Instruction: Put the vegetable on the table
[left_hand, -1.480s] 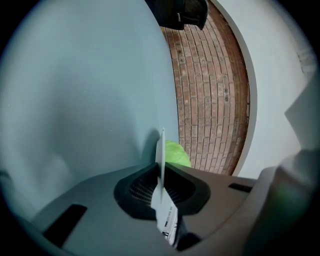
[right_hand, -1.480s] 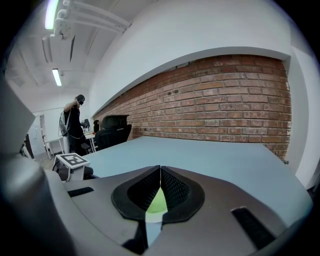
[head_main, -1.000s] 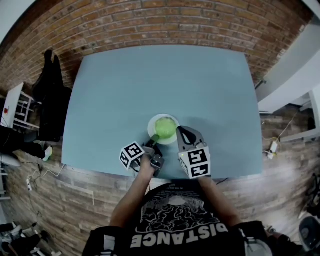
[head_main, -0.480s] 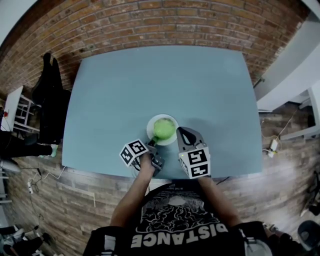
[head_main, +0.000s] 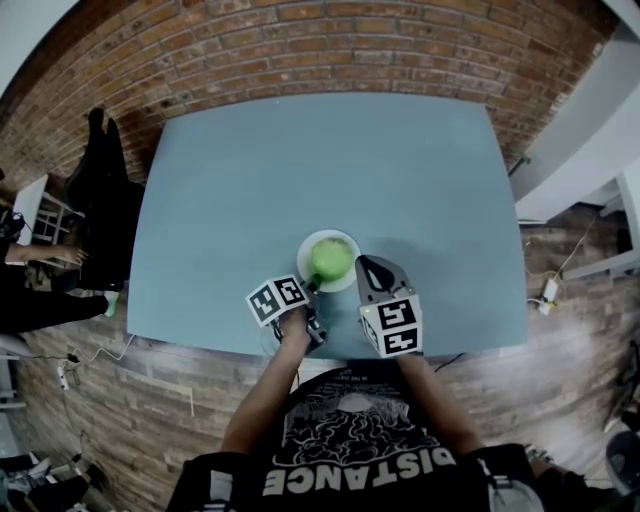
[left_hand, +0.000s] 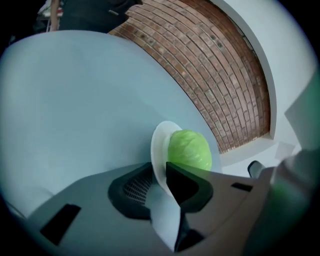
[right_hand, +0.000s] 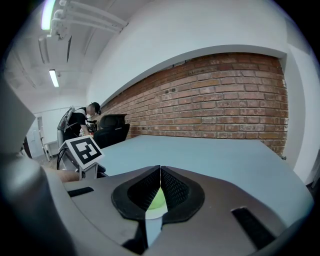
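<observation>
Head view: left gripper (head_main: 311, 286) clamps round white plate (head_main: 328, 234), leafy cabbage (head_main: 330, 258); right gripper (head_main: 367, 265) closed.

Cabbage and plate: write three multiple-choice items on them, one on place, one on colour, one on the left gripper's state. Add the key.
1. The cabbage lies: A beside the plate; B on the plate; C under the plate.
2. The plate is: A white; B red; C black.
3. The left gripper is: A open and empty; B shut on the plate's rim; C shut on the cabbage.

Key: B, the head view shows the cabbage inside the plate's rim; A, the rim shows white; B, in the left gripper view the rim runs between the fingers.
</observation>
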